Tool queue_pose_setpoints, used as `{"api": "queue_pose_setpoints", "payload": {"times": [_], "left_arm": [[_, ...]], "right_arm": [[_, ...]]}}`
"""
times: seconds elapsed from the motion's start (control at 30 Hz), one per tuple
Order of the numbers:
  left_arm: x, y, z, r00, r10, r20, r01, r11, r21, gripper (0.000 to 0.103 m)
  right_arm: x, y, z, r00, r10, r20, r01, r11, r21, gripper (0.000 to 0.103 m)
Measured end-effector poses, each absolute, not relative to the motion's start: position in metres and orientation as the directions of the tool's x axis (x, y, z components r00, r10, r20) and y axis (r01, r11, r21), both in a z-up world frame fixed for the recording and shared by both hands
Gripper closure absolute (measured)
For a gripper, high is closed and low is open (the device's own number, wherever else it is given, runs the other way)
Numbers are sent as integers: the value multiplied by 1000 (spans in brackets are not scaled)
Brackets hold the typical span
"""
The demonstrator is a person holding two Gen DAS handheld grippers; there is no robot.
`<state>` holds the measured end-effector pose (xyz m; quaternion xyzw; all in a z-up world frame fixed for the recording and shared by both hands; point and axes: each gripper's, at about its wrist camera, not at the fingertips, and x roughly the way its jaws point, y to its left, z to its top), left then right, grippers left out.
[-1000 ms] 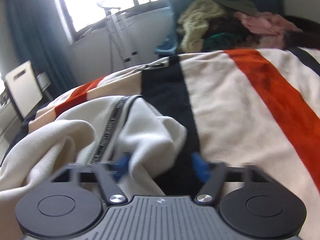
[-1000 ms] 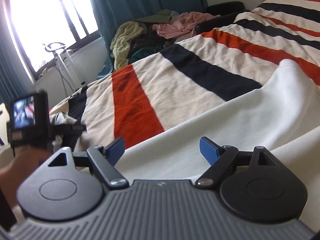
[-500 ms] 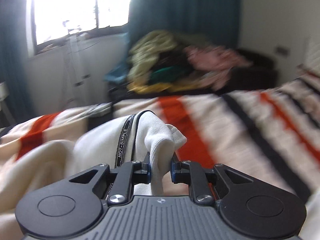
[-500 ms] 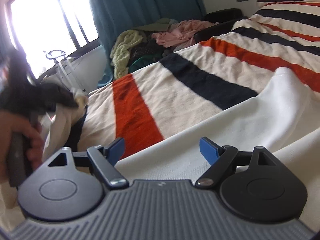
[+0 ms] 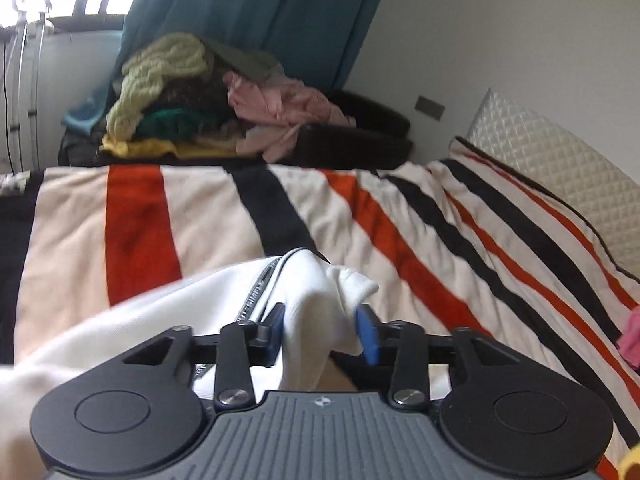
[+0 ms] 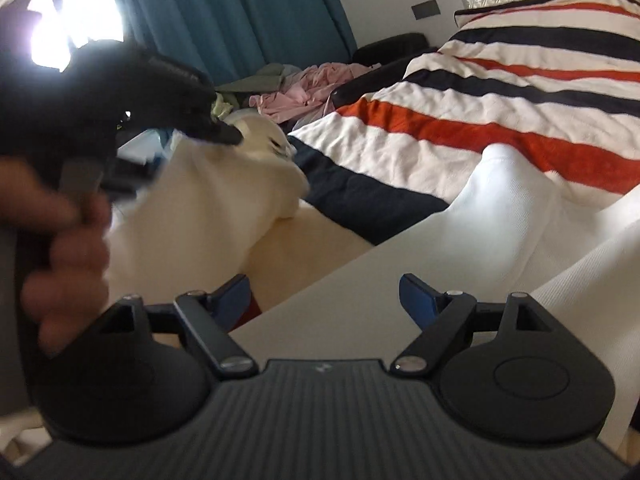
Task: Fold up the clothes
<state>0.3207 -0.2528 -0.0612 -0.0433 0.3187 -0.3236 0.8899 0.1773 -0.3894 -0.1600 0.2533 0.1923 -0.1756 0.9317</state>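
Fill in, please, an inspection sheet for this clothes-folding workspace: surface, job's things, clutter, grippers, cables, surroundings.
Surface: bed under a cream blanket with orange-red and black stripes, wrinkled.
Job's things: white knit garment with a black lettered band, spread over the blanket, one bunched fold raised.
Clutter: pile of yellow-green, pink and green clothes beyond the bed; small pink item at the blanket's edge.
Grippers: left hand-held gripper has just been opening, the raised fold between its jaws; right hand-held gripper open wide above flat white fabric.
Cables: one thin dark line near the window, possibly a cord.
Surroundings: teal curtain, bright window, white quilted headboard.
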Motion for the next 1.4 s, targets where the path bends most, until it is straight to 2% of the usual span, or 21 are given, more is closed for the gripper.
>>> {"api": "queue_pose_setpoints", "payload": {"times": [0.03,0.1,0.23,0.47,0.6,0.73,0.9,1.0,1.07,1.27,1.4], "left_arm": [[315,-242,-62,593,-602,-535,543,789,-286,38],[300,-214,-59,613,-598,-516,529,796,-295,29],[259,-150,-46,680,-534,-503,467,844,-265,22],[181,-43,-46,767,-331,-550,279,944,-179,18],[156,9,-50,785,-246,-569,152,966,-208,17],[136,48,-50,818,-204,-539,48,956,-289,16],[120,66,-39,868,-116,-482,-31,958,-285,11],[118,72,-36,881,-111,-459,-35,954,-298,11],[122,73,-38,882,-115,-457,-44,946,-322,9],[154,90,-71,829,-264,-493,-69,827,-558,8],[171,107,-90,820,-309,-482,-108,743,-660,8]], "right_arm": [[177,-389,-160,865,-227,-448,423,809,408,20],[177,-390,-160,866,-222,-447,421,807,414,20],[177,-388,-159,873,-210,-440,407,811,420,20],[172,-387,-155,889,-172,-424,373,810,452,20],[165,-389,-147,898,-151,-413,355,803,478,20],[162,-391,-137,894,-110,-435,335,809,483,20],[164,-401,-136,887,-44,-460,324,771,549,20],[172,-413,-146,860,55,-508,329,701,633,20],[172,-417,-151,855,68,-514,341,672,657,20],[184,-430,-152,870,92,-483,336,606,721,19],[208,-452,-151,856,87,-510,386,549,742,18]]}}
